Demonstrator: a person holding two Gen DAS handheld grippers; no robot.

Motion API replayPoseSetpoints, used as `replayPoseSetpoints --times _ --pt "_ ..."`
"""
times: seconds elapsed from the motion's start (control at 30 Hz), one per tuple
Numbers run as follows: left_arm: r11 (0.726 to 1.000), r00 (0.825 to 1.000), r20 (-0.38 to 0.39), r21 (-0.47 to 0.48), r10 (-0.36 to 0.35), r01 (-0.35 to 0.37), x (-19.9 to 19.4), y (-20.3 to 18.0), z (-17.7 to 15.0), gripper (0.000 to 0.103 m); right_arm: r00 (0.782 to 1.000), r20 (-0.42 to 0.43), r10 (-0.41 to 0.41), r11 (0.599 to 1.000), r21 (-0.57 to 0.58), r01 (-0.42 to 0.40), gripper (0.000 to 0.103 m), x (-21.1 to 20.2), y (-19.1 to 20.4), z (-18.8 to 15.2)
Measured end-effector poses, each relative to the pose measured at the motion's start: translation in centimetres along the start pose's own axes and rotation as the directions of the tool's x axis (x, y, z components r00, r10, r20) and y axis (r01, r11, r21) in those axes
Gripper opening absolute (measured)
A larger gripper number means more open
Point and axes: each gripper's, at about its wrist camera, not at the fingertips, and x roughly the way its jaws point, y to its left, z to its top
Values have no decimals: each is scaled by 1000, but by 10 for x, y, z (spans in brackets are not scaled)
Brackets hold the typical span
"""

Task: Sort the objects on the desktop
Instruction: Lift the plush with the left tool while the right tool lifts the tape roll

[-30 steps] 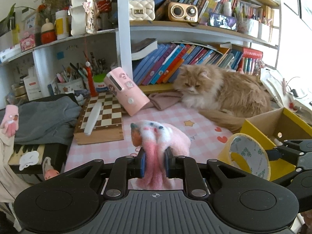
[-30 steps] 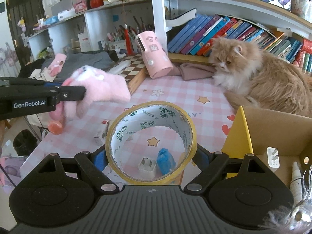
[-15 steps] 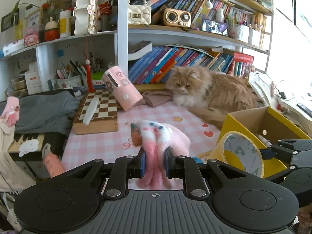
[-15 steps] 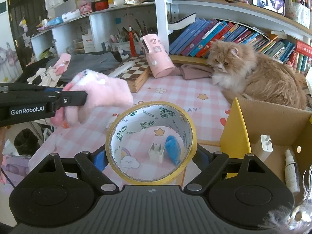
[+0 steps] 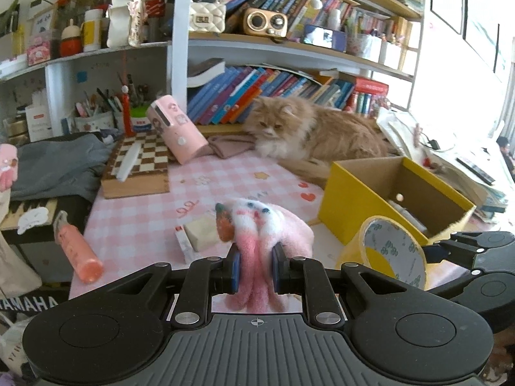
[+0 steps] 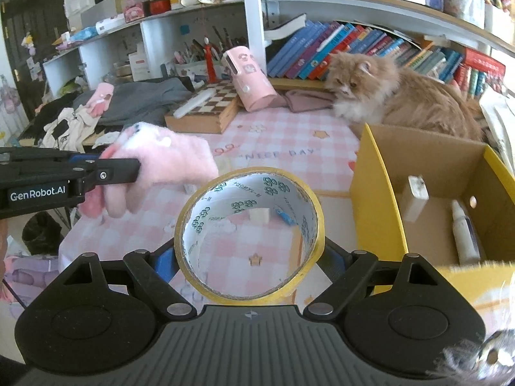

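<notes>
I have both hands loaded. The left gripper [image 5: 256, 268] is clamped tight on the fluffy pink glove [image 5: 264, 234], which hangs above the pink checked tablecloth [image 5: 135, 225]. The right gripper [image 6: 249, 257] holds the yellow tape roll [image 6: 249, 234] across its width, jaws spread wide against its sides. Over the last second both hands have slid sideways toward the yellow cardboard box [image 6: 379, 199], so it now fills more of the right-hand view and I can see a white bottle [image 6: 463, 234] and a charger plug [image 6: 416, 193] already inside. That puts the roll near the box wall; I judge a drop-in comes next. The cat [image 5: 309, 132] lies just behind the box, worth watching.
</notes>
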Motion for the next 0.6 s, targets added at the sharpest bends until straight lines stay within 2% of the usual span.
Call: replayPoseSetpoints --times 0.6 --pt "994 992 -68 22 -108 109 -38 -14 -52 17 996 -65 -62 993 92 68 84 -42 22 -57"
